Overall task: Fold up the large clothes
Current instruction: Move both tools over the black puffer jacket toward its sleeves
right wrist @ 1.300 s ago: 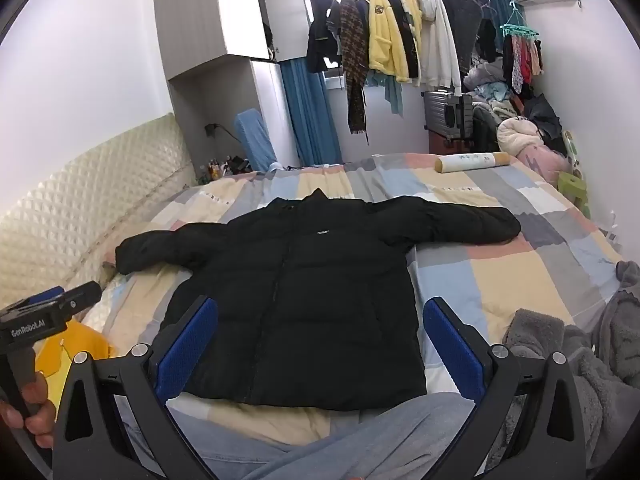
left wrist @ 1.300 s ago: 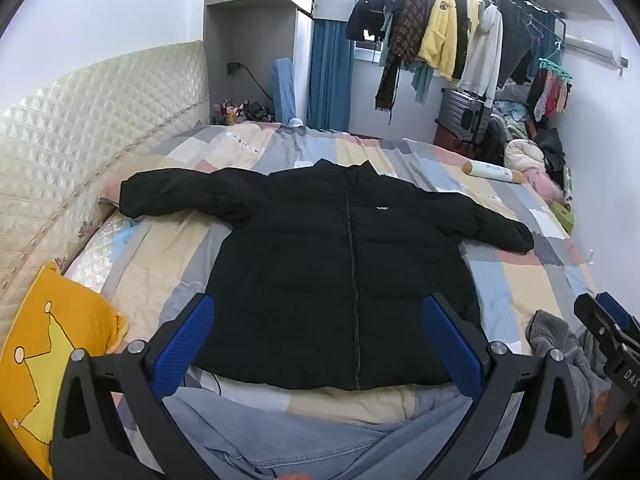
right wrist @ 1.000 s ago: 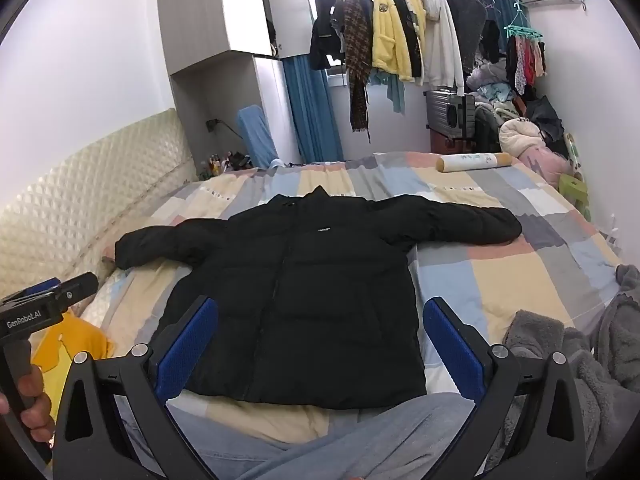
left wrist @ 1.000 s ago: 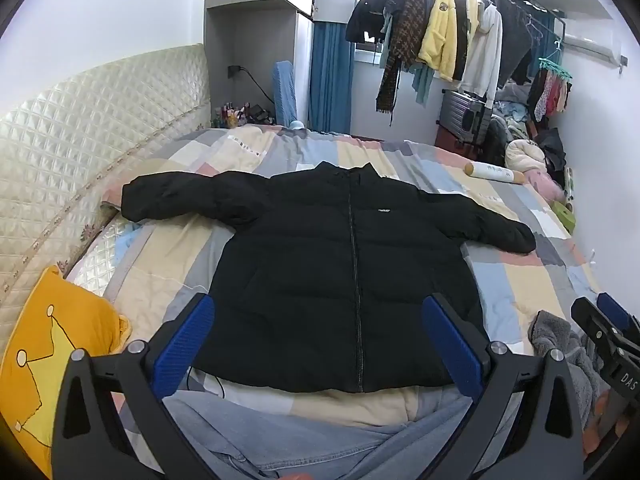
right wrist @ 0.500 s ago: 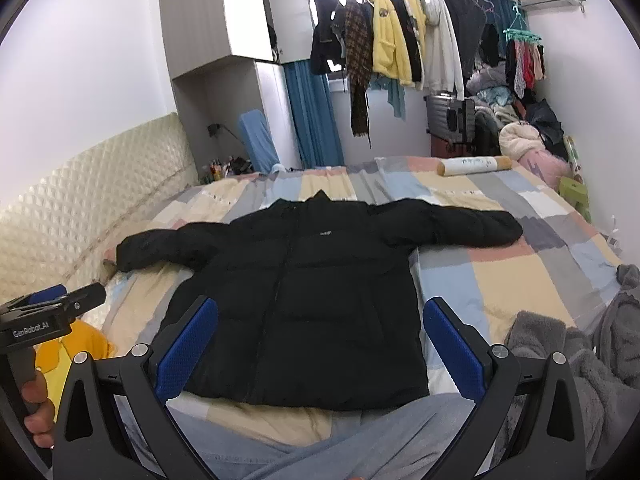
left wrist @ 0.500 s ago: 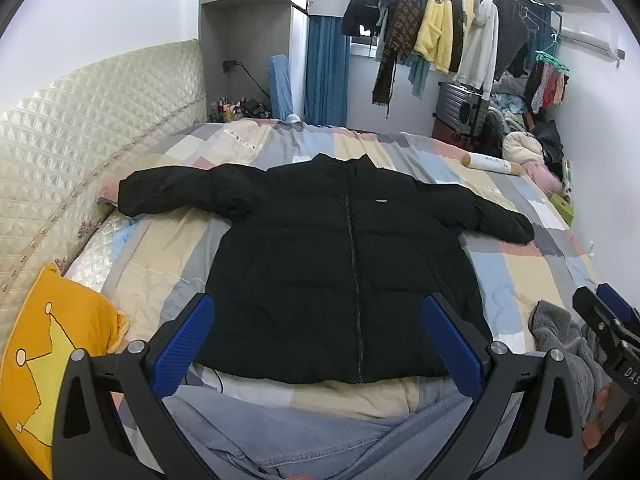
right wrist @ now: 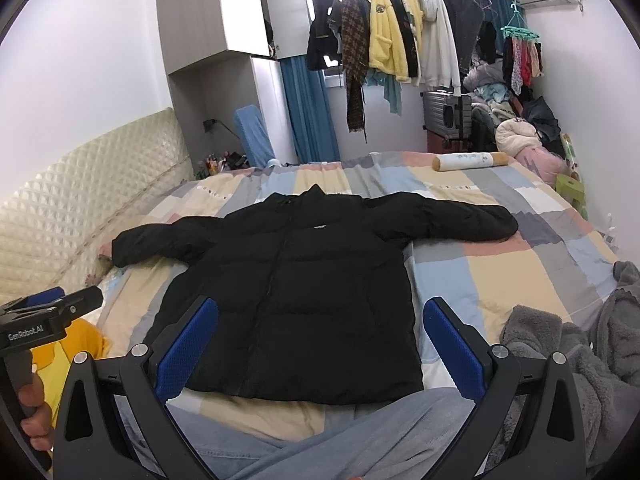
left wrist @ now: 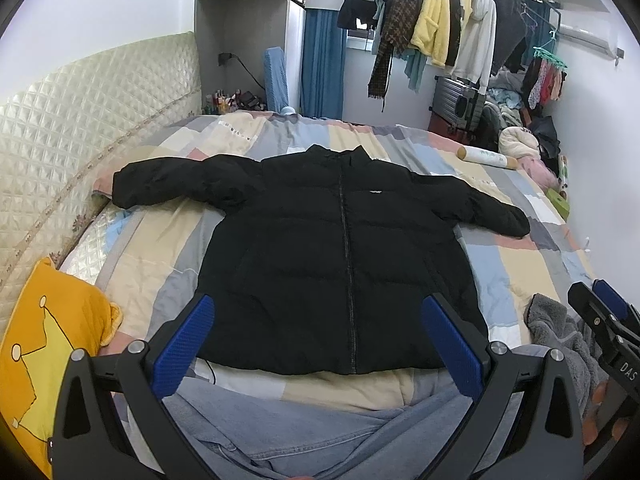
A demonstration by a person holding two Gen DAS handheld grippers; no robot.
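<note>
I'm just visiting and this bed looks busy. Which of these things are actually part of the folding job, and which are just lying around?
Part of the job:
- black puffer jacket, spread flat, sleeves out
- left gripper and right gripper, both open, holding nothing

Just lying about:
- yellow cushion
- grey fleece blanket
- rolled bolster
- hanging clothes
- patchwork bedspread

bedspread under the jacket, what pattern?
Patchwork blocks of beige, grey, light blue and pink on the bedspread; the right wrist view shows it best, beside the black jacket.
</note>
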